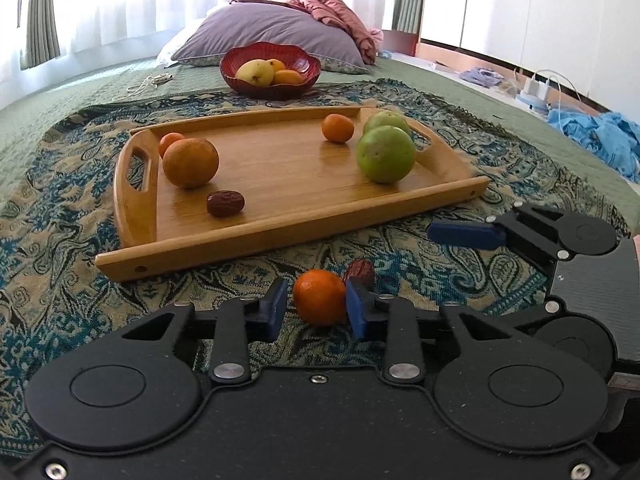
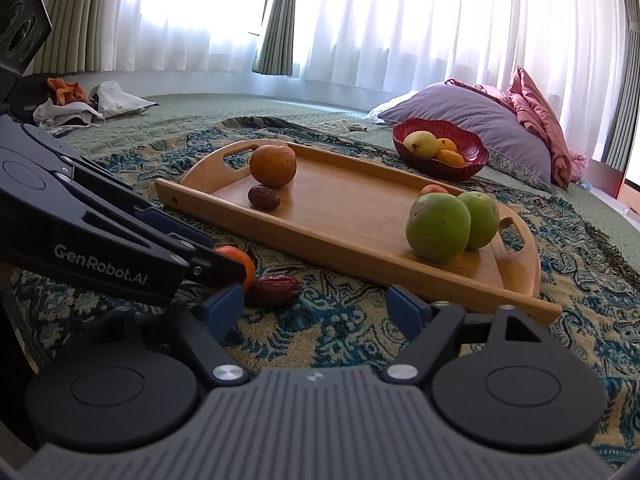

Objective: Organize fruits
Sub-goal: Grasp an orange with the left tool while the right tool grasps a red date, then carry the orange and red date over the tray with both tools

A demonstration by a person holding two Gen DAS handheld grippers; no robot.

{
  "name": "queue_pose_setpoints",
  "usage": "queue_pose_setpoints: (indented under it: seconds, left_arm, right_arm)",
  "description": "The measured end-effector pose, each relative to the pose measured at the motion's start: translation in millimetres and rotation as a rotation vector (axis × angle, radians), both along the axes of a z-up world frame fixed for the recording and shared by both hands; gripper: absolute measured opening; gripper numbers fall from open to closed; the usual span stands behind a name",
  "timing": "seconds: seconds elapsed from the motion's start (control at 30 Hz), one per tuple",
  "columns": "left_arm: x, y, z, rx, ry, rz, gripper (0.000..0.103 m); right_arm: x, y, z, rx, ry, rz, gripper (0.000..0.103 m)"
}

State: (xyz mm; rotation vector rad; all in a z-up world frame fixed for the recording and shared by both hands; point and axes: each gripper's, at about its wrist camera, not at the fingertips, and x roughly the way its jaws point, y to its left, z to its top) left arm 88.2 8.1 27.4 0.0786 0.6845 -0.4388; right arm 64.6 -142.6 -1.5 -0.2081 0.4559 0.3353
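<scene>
Straddling a small orange [image 1: 319, 297], the left gripper [image 1: 316, 310] is seen with its blue fingers [image 1: 273, 309] spread just wider than the fruit — the right-hand one appears to touch the peel, while a sliver of gap is left on the other side, so nothing is pinched yet. The orange lies straight ahead between the fingers on the patterned cloth [image 1: 60, 208] of the bed, with a dark date [image 1: 360, 273] just behind it and to the right, touching or nearly so. No long axis is offered by the round fruit; closing is judged the next step, and the date could be nudged. The right gripper [image 2: 316, 306] is held wide open and empty, the date [image 2: 276, 290] lying ahead to its left. Beyond, the wooden tray [image 1: 280, 232] carries further fruit, and the red bowl [image 1: 308, 65] sits well behind it.
</scene>
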Motion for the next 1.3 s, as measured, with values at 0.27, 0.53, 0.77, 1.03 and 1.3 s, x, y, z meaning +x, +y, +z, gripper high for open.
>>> queue_pose_setpoints:
  seconds: [0.27, 0.53, 0.77, 1.03, 1.3]
  left_arm:
    - [20, 11, -12, -0.144, 0.149, 0.011, 0.031]
    - [16, 10, -5, -0.1, 0.058, 0.071, 0.027]
    - [20, 15, 0, -0.049, 0.02, 0.131, 0.027]
    - [21, 17, -4, -0.023, 0.018, 0.151, 0.027]
    - [20, 14, -6, -0.014, 0.009, 0.152, 0.027]
  right_arm:
    - [9, -3, -1, 0.03, 0.045, -0.022, 0.07]
    - [16, -3, 0, 0.063, 0.06, -0.021, 0.07]
    - [16, 11, 0, 0.037, 0.049, 0.017, 0.07]
    - [19, 24, -7, 0.015, 0.057, 0.037, 0.055]
    - [16, 21, -6, 0.037, 0.033, 0.019, 0.034]
